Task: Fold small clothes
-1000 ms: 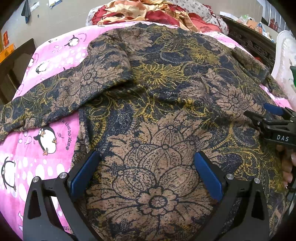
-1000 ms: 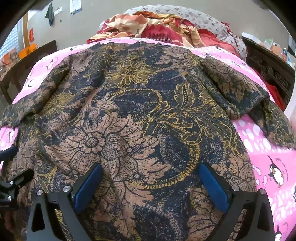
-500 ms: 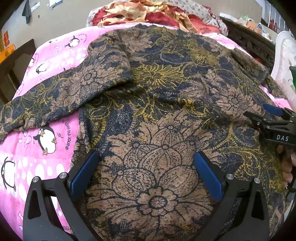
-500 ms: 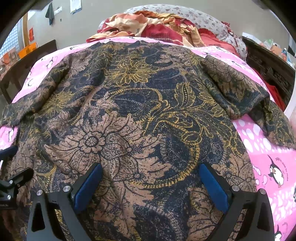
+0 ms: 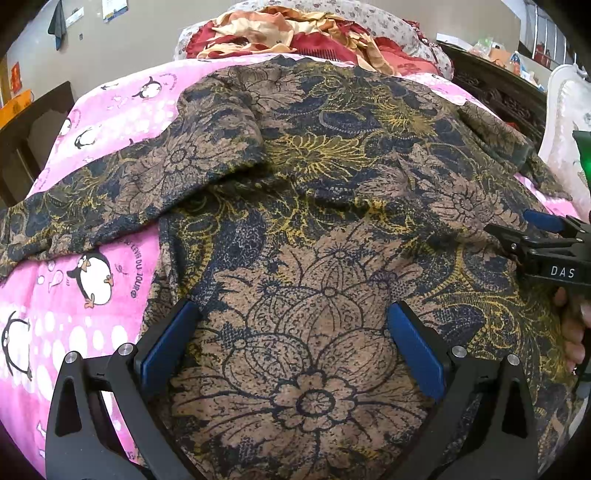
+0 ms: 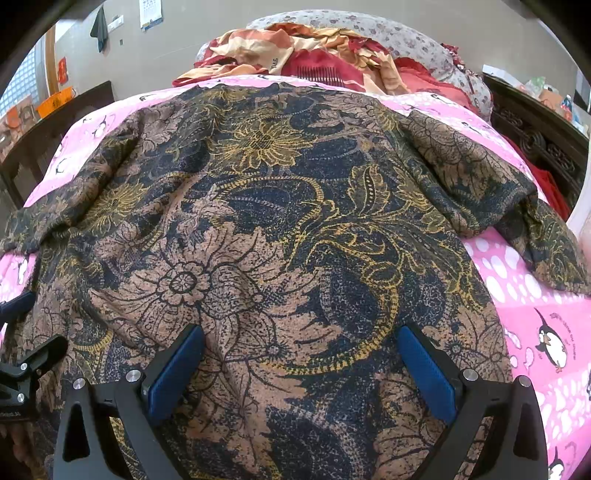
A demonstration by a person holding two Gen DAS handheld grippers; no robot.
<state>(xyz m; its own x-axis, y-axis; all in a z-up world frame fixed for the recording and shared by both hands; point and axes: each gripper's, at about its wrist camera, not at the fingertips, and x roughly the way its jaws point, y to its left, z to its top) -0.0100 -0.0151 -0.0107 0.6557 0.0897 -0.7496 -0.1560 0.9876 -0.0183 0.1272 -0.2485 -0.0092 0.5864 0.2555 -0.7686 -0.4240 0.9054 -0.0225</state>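
A brown, navy and gold floral top [image 5: 314,206] lies spread flat on a pink penguin-print bedsheet [image 5: 85,280], sleeves out to both sides. It also fills the right wrist view [image 6: 280,229]. My left gripper [image 5: 291,325] is open, its blue pads over the lower left part of the top. My right gripper [image 6: 301,354] is open over the lower right part. The right gripper also shows at the right edge of the left wrist view [image 5: 517,229]. The left one shows at the left edge of the right wrist view [image 6: 26,332]. Neither holds cloth.
A heap of red and cream bedding [image 6: 314,51] and a grey floral pillow [image 6: 388,33] lie at the head of the bed. A dark carved wooden frame [image 6: 535,129] runs along the right. A dark wooden piece [image 5: 33,133] stands at the left.
Both views have shifted very slightly; the top and both open grippers stay where they were.
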